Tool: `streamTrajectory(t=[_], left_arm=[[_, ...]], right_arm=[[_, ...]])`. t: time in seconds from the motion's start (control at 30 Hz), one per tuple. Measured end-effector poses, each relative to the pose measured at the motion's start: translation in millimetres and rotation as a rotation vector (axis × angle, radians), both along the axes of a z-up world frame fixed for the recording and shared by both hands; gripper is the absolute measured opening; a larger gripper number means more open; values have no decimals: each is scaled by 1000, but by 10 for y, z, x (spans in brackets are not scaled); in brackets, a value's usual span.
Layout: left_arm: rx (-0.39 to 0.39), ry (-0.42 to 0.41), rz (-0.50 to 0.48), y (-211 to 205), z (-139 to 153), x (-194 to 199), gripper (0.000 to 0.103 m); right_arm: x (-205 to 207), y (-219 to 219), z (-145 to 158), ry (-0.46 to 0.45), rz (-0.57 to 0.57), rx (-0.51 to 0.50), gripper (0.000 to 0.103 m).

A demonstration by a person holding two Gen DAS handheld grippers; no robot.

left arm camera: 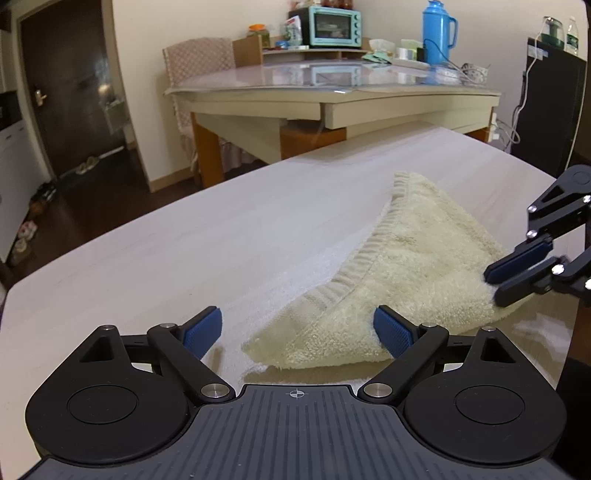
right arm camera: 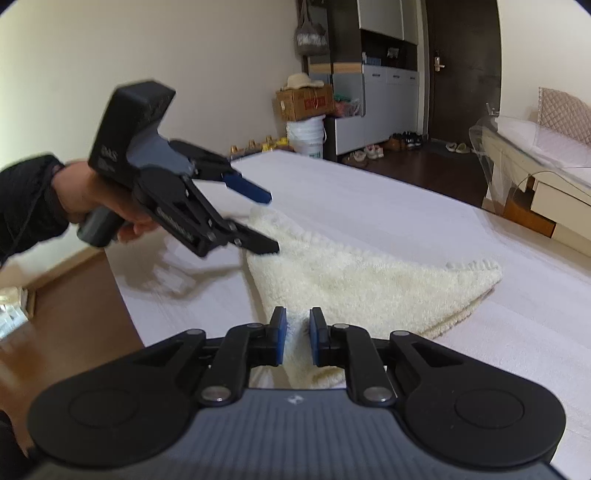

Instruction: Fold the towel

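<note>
A cream terry towel (left arm camera: 417, 273) lies on the pale tabletop (left arm camera: 184, 258), folded over into a rough triangle with its ribbed hem on top. My left gripper (left arm camera: 297, 332) is open and hovers over the towel's near corner with nothing pinched. In the right wrist view the left gripper (right arm camera: 272, 225) hangs just above the far corner of the towel (right arm camera: 351, 280), held by a hand in a black sleeve (right arm camera: 85, 195). My right gripper (right arm camera: 298, 341) has its pads a narrow gap apart, with the towel's corner filling that gap. The left wrist view shows the right gripper (left arm camera: 493, 286) at the towel's right tip.
The tabletop's edge (right arm camera: 122, 288) drops to the wooden floor on the left of the right wrist view. Beyond the far edge stands a glass-topped dining table (left arm camera: 332, 96) with a blue thermos (left arm camera: 437, 29) and a small oven (left arm camera: 334, 27). A dark cabinet (left arm camera: 546, 110) stands at the right.
</note>
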State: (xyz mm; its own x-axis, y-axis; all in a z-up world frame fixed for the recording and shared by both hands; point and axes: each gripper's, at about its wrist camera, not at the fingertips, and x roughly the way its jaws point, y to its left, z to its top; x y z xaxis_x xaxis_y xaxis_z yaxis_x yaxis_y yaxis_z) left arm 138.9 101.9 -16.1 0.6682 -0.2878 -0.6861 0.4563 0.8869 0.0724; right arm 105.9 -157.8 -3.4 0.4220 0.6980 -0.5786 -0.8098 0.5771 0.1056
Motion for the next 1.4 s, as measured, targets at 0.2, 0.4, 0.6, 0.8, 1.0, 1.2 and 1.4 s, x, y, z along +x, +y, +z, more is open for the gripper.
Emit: streamTrajectory(t=[0.2, 0.4, 0.6, 0.8, 1.0, 1.2, 1.4], left_arm=[[34, 11, 19, -67, 20, -1, 93], [35, 16, 39, -78, 23, -12, 93], [49, -13, 77, -108, 95, -95, 93], [15, -3, 138, 36, 189, -275, 93], [-22, 28, 213, 176, 85, -205, 93], [-19, 45, 224, 188, 8, -87, 94], [13, 34, 203, 191, 2, -17, 97]], right_arm=[[52, 3, -40, 29, -20, -10, 18], [70, -11, -68, 48, -32, 8, 18], [86, -112, 20, 51, -61, 59, 32], [318, -464, 174, 0, -196, 39, 34], [860, -640, 244, 42, -282, 24, 42], [1285, -481, 127, 122, -263, 14, 43], [1493, -306, -58, 136, -256, -37, 43]])
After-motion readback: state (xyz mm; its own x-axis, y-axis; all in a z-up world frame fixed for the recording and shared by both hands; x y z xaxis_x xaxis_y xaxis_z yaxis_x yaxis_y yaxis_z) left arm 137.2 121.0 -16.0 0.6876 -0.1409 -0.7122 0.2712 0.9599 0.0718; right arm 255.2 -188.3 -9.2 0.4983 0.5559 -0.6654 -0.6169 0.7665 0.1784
